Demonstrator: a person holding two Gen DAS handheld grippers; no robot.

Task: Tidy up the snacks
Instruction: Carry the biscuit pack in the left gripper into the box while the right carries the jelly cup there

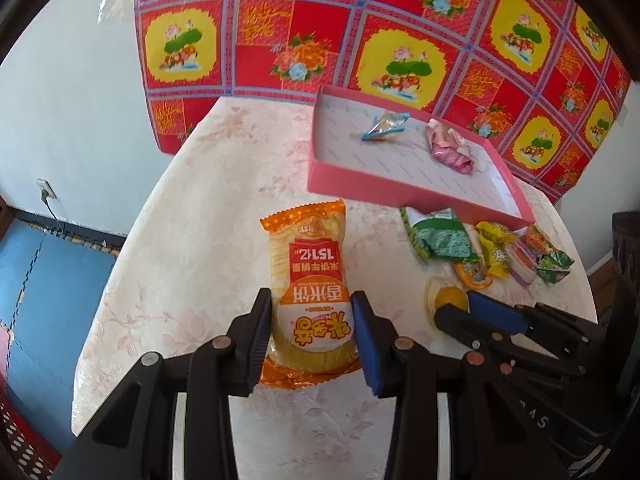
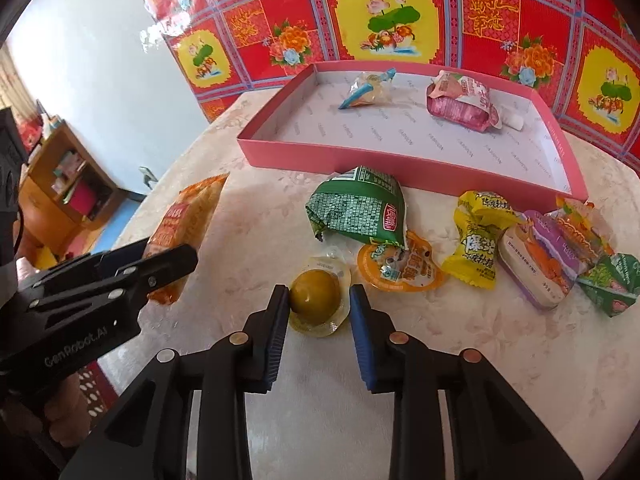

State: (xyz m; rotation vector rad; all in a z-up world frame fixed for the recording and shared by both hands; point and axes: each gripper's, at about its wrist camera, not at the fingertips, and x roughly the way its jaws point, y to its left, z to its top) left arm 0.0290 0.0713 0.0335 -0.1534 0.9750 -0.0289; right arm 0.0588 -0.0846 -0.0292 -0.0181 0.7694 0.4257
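My left gripper is shut on an orange rice-cracker packet, its pads pressing the packet's two long sides. From the right wrist view that packet juts out of the left gripper, tilted above the table. My right gripper sits on the table around a small clear packet holding a yellow ball. Both pads touch the packet's sides. A pink shallow box stands behind, holding a blue-trimmed clear packet and a pink packet.
Loose snacks lie in front of the box: a green packet, an orange round one, a yellow one, a purple-white one. The round table's edge curves at left above a blue floor mat. A red floral cloth hangs behind.
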